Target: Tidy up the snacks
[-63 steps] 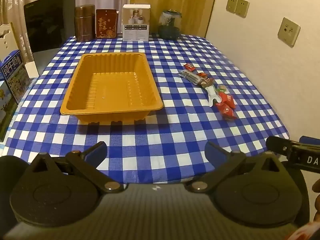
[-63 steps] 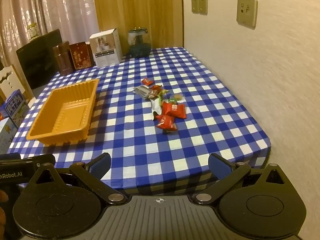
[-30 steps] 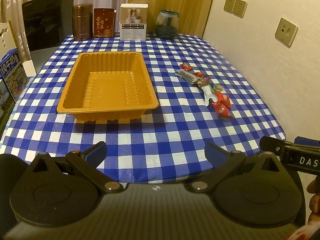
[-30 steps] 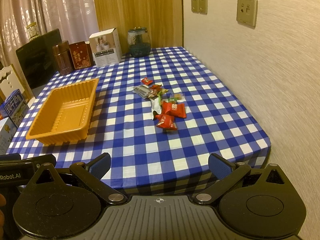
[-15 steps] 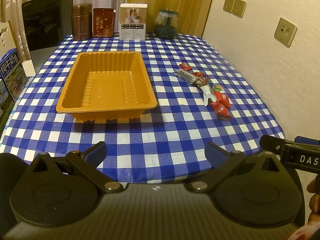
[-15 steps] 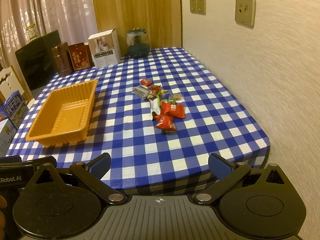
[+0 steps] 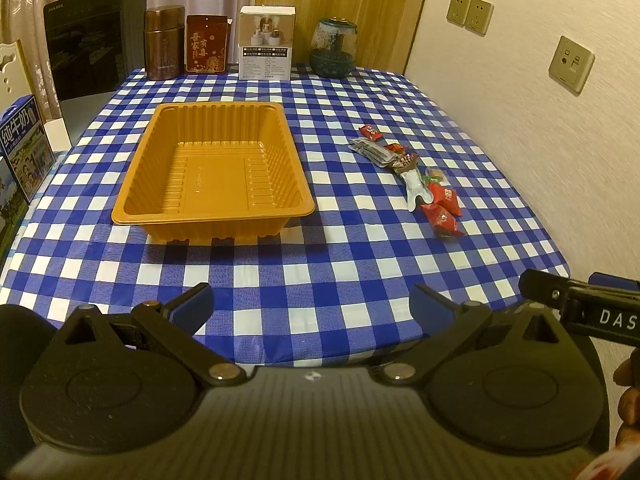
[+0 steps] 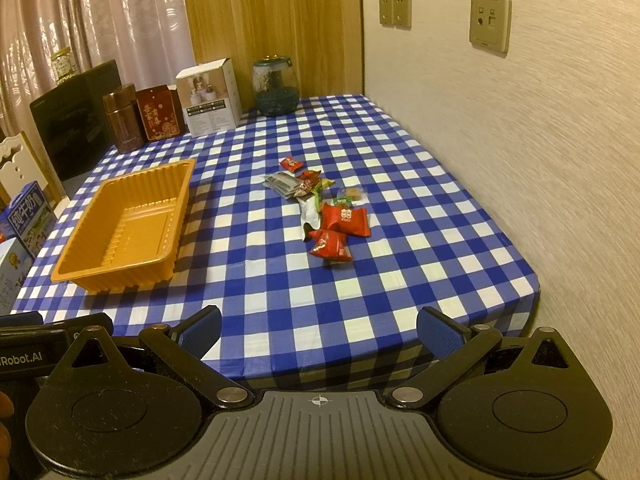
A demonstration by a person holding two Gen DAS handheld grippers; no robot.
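Observation:
An empty orange plastic tray (image 7: 160, 208) (image 8: 80, 276) sits on the blue checked tablecloth, left of centre. To its right lies a loose string of small wrapped snacks (image 7: 416, 184) (image 8: 324, 208): several red packets, a silver one, a white one. The nearest red packet (image 8: 331, 245) lies at the near end of the string. My left gripper (image 7: 312, 308) hovers open over the table's front edge, short of the tray. My right gripper (image 8: 318, 330) stands open at the same edge, short of the snacks. Both hold nothing.
Along the far edge stand a brown canister (image 7: 164, 42), a dark red box (image 7: 206, 44), a white box (image 7: 266, 42) and a glass jar (image 7: 334, 48). A black panel (image 7: 92, 36) and cartons (image 7: 22, 148) are at the left. A wall (image 8: 540, 140) bounds the right side.
Both grippers have drifted slightly; the tray and snacks sit a little differently in each view. Nothing on the table moved, and both grippers stayed open.

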